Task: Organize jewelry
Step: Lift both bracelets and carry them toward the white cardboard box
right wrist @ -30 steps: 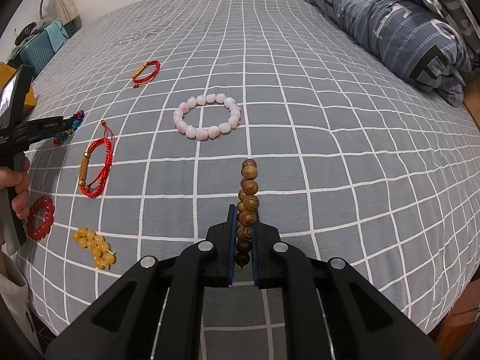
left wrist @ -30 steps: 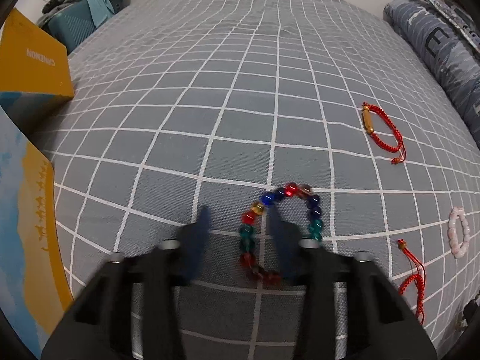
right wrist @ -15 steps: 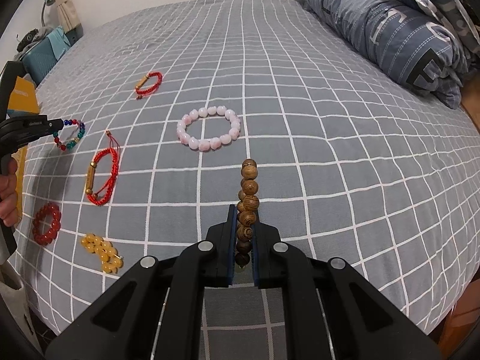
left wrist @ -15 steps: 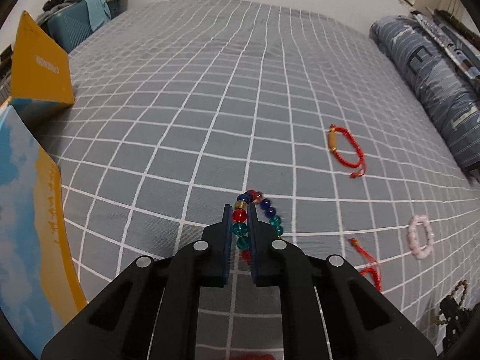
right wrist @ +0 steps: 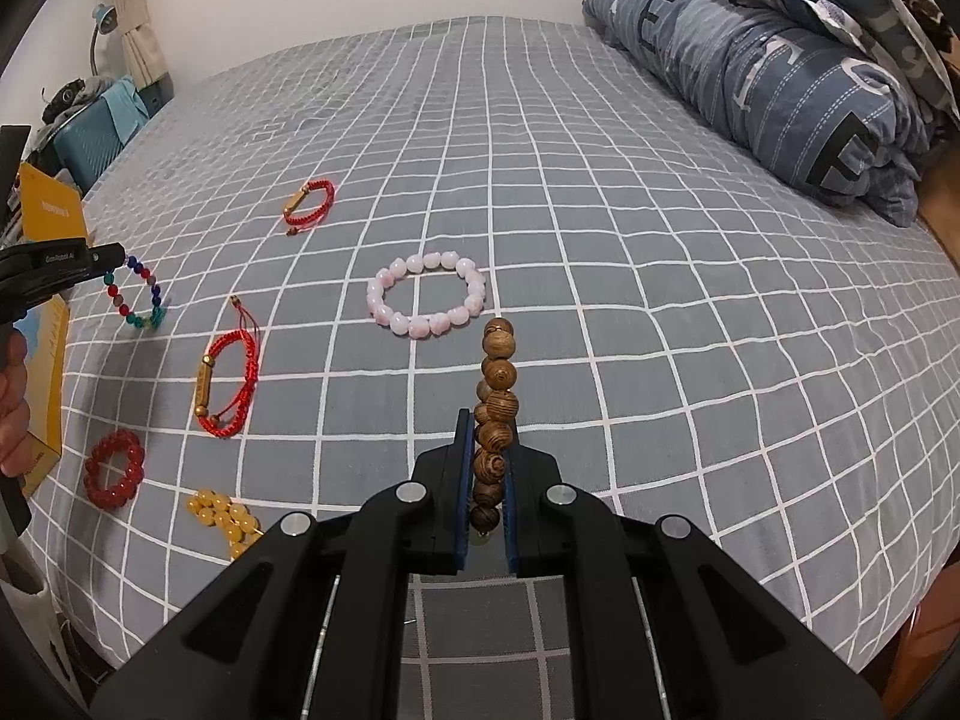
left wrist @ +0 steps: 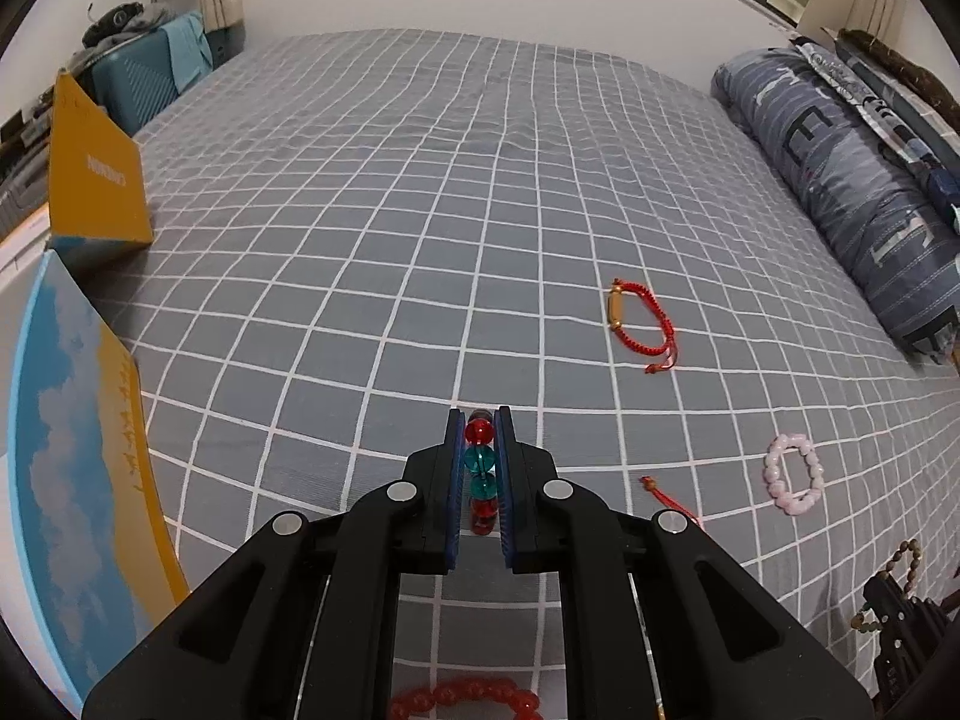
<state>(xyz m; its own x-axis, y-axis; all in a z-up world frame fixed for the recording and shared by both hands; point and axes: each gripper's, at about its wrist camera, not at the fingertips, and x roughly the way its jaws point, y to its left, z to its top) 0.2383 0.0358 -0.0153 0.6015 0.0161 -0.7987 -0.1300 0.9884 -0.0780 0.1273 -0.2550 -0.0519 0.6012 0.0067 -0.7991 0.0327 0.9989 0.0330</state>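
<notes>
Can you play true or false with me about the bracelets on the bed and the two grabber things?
1. The left gripper is pinching the colourful bead bracelet. True.
2. The right gripper is empty. False: it is shut on the wooden bead bracelet.
3. The pink bead bracelet lies on the bed with no gripper touching it. True.
4. There is only one red string bracelet on the bed. False: there are two red string bracelets, one far and one near.
5. The yellow bead bracelet lies beside the red bead bracelet. True.
</notes>
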